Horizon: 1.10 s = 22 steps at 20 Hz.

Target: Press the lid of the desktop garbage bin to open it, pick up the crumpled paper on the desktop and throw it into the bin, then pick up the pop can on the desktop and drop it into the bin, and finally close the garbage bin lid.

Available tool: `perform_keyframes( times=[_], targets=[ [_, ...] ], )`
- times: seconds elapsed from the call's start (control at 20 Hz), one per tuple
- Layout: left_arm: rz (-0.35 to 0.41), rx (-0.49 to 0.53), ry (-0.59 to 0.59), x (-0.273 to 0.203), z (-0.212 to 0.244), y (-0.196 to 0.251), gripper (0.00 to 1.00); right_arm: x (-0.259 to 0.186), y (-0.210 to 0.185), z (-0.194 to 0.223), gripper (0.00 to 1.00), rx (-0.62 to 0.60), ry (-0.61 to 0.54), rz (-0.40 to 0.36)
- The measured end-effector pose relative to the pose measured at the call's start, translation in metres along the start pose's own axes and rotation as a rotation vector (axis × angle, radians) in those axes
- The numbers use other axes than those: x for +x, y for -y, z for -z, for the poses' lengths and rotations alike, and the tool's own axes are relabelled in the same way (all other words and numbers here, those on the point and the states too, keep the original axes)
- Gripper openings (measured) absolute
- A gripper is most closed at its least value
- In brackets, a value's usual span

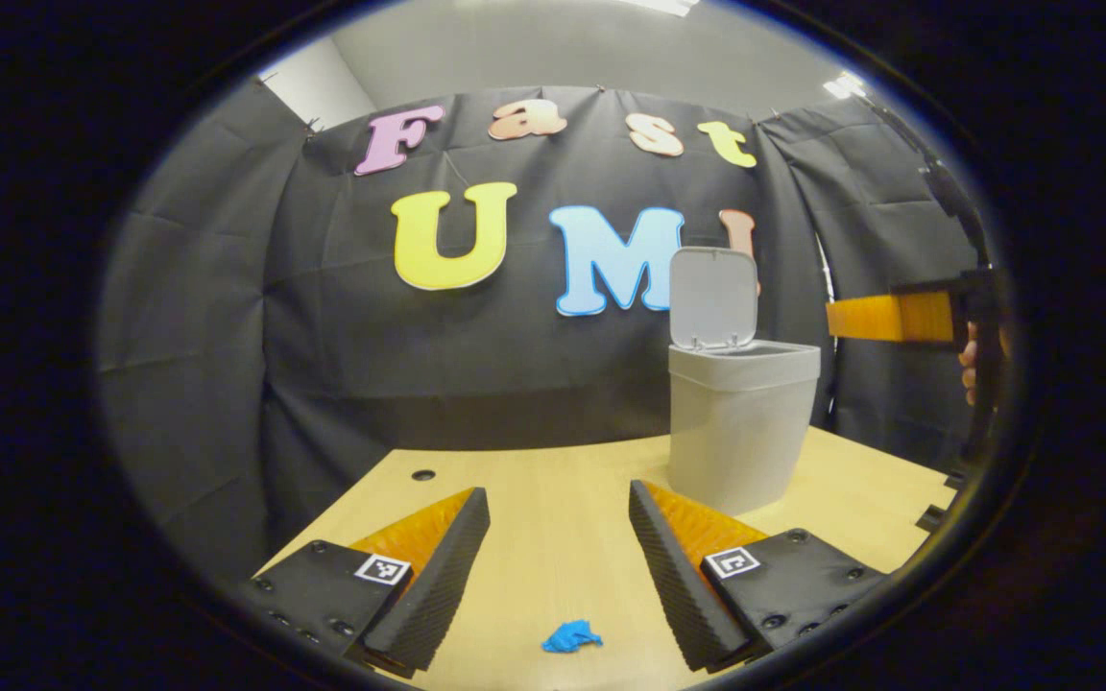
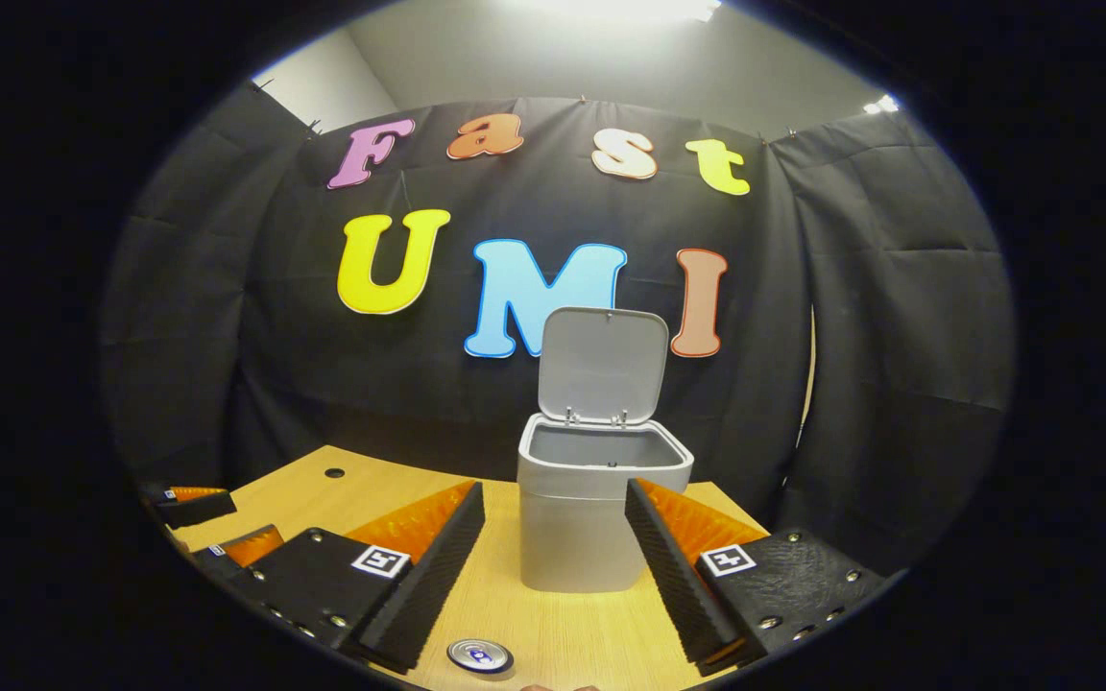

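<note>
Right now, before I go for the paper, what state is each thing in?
Bin: upright on the table.
Bin lid: swung up, open.
Crumpled paper: on the table, ungrasped.
Can: standing on the table, ungrasped.
Left gripper: open, empty.
Right gripper: open, empty.

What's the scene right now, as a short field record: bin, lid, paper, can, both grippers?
bin: grey bin upright on the wooden desktop
lid: lid raised, standing up at the back; bin mouth open
paper: blue crumpled paper on the desktop, just ahead of the left gripper, not grasped
can: pop can upright on the desktop, top showing, just ahead of the right gripper, not grasped
left gripper: open, empty
right gripper: open, empty, facing the bin
stage: lid opened; paper and can not yet picked up
</note>
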<state>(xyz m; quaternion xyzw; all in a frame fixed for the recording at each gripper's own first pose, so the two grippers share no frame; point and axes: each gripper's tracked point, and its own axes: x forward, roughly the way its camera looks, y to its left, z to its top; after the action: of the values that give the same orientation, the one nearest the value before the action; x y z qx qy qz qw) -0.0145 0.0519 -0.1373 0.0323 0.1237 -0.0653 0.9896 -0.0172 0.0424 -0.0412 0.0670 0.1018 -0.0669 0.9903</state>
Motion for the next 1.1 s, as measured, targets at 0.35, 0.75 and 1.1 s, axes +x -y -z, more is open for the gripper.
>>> perform_keyframes(
  times=[0.35,0.75,1.1],
  targets=[
    [-0.064,-0.005,-0.275,0.013,0.113,-0.001,0.97,-0.012,0.006,0.016,0.96,-0.043,-0.039,-0.042],
    [-0.069,-0.023,-0.459,0.032,0.173,0.001,1.00,-0.019,0.031,0.033,0.96,-0.035,-0.092,-0.005],
    [-0.052,0.026,-0.601,0.043,0.216,0.001,0.98,-0.011,0.040,0.045,0.96,-0.025,-0.145,0.013]
  ],
)
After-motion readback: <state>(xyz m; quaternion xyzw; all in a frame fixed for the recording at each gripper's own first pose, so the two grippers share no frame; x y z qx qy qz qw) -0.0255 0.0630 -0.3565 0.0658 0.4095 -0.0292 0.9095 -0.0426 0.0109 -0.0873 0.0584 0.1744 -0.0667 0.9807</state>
